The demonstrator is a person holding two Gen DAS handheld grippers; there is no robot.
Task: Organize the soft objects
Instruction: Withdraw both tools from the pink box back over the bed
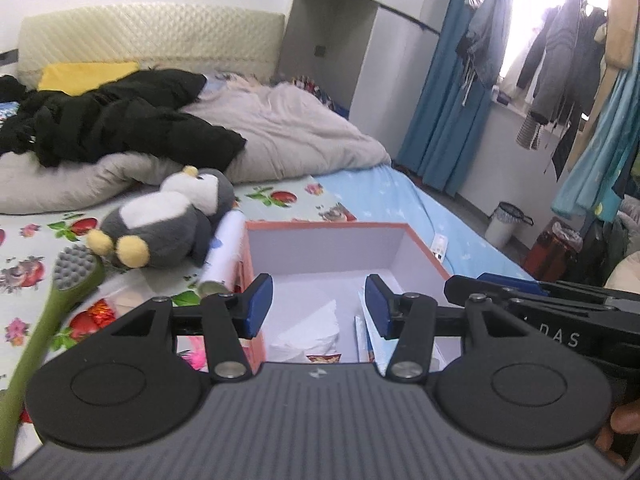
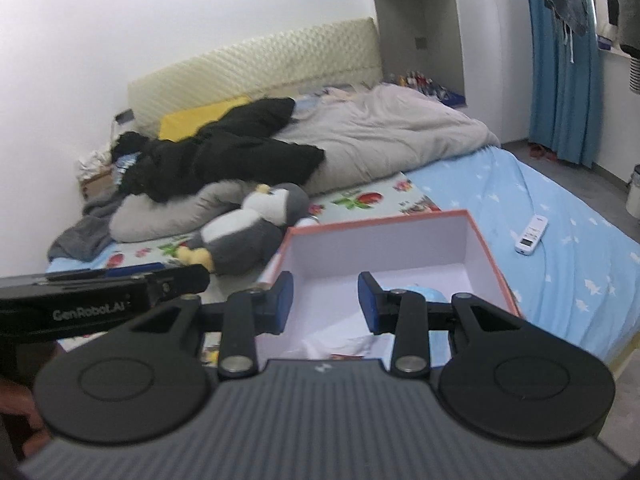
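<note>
A pink-rimmed box [image 1: 324, 246] with a white inside stands open on the bed. White crumpled soft stuff [image 1: 314, 334] lies on its floor, and a light blue item [image 2: 426, 294] sits beside it. A grey and white penguin plush [image 1: 168, 224] lies just left of the box, touching a white roll [image 1: 226, 248]. My left gripper [image 1: 319, 304] hovers over the box's near left part, open, with nothing between its blue pads. My right gripper [image 2: 326, 302] hovers over the box [image 2: 384, 236] too, open and empty. The penguin [image 2: 248, 232] lies beyond its left finger.
A green brush with a grey head [image 1: 76, 268] lies at the left on the fruit-print mat. Black clothes [image 1: 120, 120] and a grey duvet [image 1: 304, 128] pile up at the back. A white remote [image 2: 532, 234] lies on the blue sheet right of the box.
</note>
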